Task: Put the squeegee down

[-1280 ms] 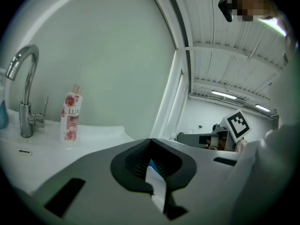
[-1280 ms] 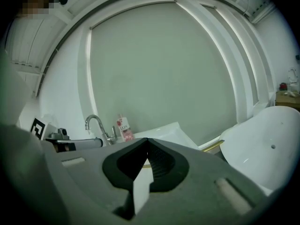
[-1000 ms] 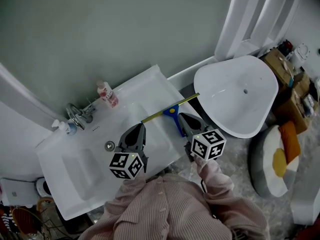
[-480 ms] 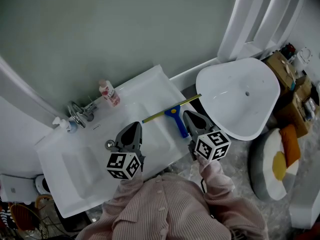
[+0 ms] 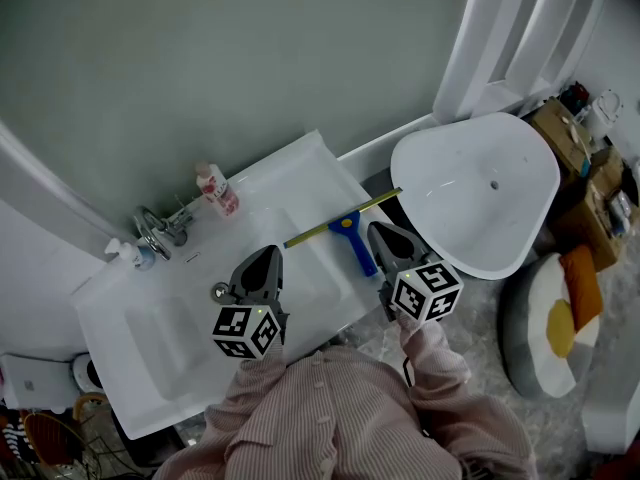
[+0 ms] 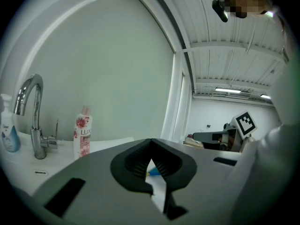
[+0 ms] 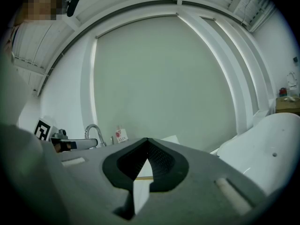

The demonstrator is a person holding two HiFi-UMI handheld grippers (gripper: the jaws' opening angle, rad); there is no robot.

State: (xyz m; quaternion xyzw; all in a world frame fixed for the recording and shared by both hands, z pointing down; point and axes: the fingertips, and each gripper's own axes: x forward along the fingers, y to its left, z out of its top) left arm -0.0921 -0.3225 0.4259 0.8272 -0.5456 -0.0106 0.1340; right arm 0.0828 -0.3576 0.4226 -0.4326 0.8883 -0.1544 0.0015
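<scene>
The squeegee (image 5: 355, 242), with a blue handle and a long yellow-green blade, lies flat on the white sink counter (image 5: 300, 173), its blade near the counter's right end. My right gripper (image 5: 377, 230) hovers just right of the handle, jaws shut with nothing between them. My left gripper (image 5: 272, 252) hangs over the counter to the squeegee's left, also shut and empty. In the left gripper view a bit of the blue handle (image 6: 153, 172) shows through the gap behind the closed tips (image 6: 151, 140). The right gripper view shows its closed tips (image 7: 147, 139) with a strip of the blade (image 7: 140, 177) beyond.
A chrome faucet (image 5: 155, 230), a pink bottle (image 5: 215, 188) and a soap dispenser (image 5: 125, 255) stand along the counter's back edge. The basin with its drain (image 5: 219, 291) lies left of my left gripper. A white bowl-shaped fixture (image 5: 475, 188) sits to the right, cardboard boxes (image 5: 565, 138) beyond it.
</scene>
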